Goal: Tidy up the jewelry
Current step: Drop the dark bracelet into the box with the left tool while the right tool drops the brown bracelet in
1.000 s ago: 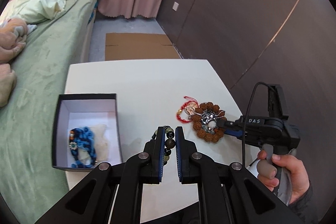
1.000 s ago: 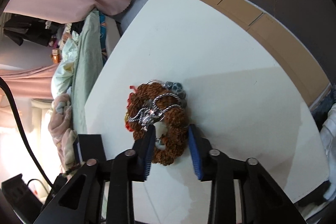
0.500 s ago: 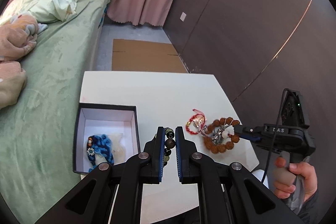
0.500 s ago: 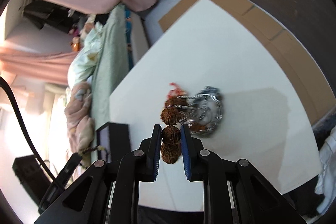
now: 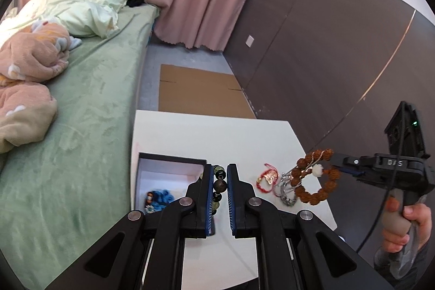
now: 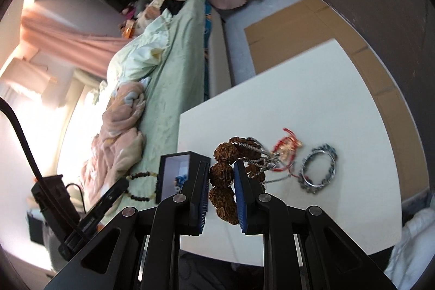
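Observation:
My left gripper (image 5: 219, 181) is shut on a dark green bead bracelet (image 5: 219, 185), held above the white table beside the open black box (image 5: 171, 166), which holds blue jewelry (image 5: 160, 197). My right gripper (image 6: 221, 175) is shut on a brown rudraksha bracelet (image 6: 221, 173), lifted above the table; it also shows in the left wrist view (image 5: 312, 181). A silver chain (image 6: 255, 154) is tangled in it and hangs from it. A red cord charm (image 6: 288, 144) and a silver bangle (image 6: 319, 170) lie on the table.
The white table (image 5: 212, 135) stands next to a green bed (image 5: 81, 113) on its left. A flattened cardboard sheet (image 5: 198, 91) lies on the floor beyond the table. A dark wall panel (image 5: 312, 59) runs along the right.
My right gripper closed on the brown bracelet and lifted it off the table, dragging the silver chain. My left gripper rose with the bead bracelet, pulling back from the table.

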Demonstrator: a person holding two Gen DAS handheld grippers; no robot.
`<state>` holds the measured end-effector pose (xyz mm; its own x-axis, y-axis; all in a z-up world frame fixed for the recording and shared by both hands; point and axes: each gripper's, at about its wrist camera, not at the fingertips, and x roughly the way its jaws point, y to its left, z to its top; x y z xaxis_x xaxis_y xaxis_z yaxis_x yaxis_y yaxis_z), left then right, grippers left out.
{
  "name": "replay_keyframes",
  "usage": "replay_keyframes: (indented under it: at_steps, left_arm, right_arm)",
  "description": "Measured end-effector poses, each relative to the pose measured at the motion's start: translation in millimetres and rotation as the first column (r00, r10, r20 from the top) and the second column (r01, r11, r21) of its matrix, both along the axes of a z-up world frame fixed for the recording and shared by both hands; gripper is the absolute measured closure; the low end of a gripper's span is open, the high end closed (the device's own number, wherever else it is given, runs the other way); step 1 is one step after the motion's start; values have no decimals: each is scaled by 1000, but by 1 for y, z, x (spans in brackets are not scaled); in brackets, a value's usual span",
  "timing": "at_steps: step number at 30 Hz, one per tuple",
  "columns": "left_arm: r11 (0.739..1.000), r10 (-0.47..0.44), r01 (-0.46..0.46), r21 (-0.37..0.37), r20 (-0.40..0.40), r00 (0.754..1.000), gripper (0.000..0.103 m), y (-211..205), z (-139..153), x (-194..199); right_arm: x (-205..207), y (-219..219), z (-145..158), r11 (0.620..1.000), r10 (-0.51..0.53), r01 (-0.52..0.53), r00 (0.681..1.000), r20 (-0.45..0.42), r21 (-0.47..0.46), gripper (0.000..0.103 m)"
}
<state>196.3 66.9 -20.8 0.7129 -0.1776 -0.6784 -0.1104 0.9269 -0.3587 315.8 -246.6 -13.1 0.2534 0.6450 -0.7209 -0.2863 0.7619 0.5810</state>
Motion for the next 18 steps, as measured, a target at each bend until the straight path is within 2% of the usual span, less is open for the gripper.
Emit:
replay_keyframes:
  at_steps: [8, 18]
  left_arm:
    - [999, 28, -28, -18, 0, 1000, 93, 14, -6, -1]
    - [997, 33, -35, -71, -35, 999, 93, 23, -22, 10]
  right_arm:
    - [-9, 47, 37, 974, 159, -140, 982, 99, -177, 84]
    - [-13, 76, 90, 970, 211, -181, 959, 190, -164, 84]
